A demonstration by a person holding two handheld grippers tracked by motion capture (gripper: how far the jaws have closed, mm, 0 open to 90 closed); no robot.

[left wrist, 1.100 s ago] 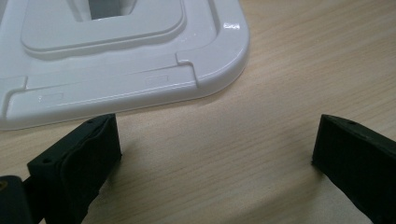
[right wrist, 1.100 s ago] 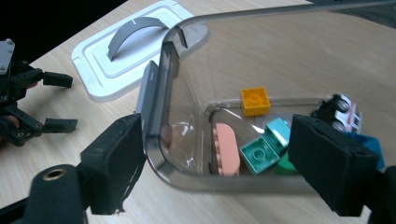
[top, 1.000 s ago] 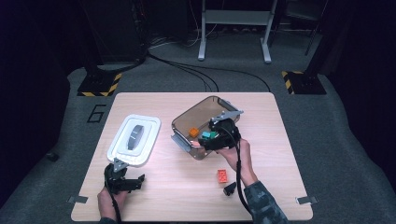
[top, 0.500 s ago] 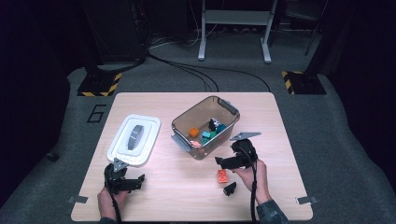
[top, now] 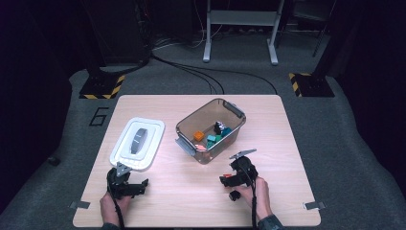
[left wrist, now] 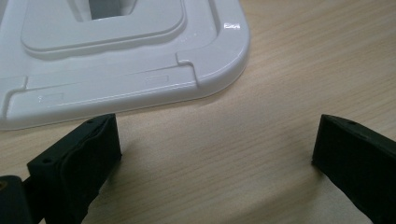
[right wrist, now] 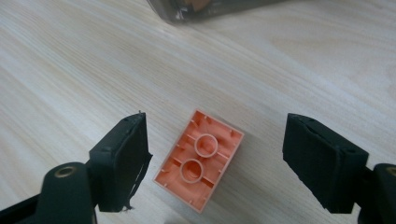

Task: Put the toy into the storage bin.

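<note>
Shifted since a second ago: right hand-held gripper (top: 229, 181), down from over the clear plastic bin (top: 235, 112) and back toward the near edge of the counter (top: 182, 201). Now low over a small orange plastic building brick (right wrist: 200, 161), jaws apart on either side of it, just been narrowing, pads not yet touching. Brick lying upside down on the bare wood, hollow underside and two round tubes facing up, a little askew to the jaws; probably lined up that way for a pinch across the short sides. Small black piece (top: 234, 195) loose just beside the right hand, nearer the edge.

Left hand-held gripper (left wrist: 217, 149) parked at the near left, jaws wide apart with nothing between, resting just short of the white rectangular plastic lid (top: 138, 143). Lid set flat to the left of the bin, apparently to leave the bin mouth open for loading; several coloured bricks already inside.

Pale wood-grain counter, smooth and matt. Beyond it grey carpeted floor (top: 335, 120) with a painted "6" (top: 98, 116), black cables (top: 201, 72), yellow-and-black striped stand feet (top: 100, 88), dark room around.
</note>
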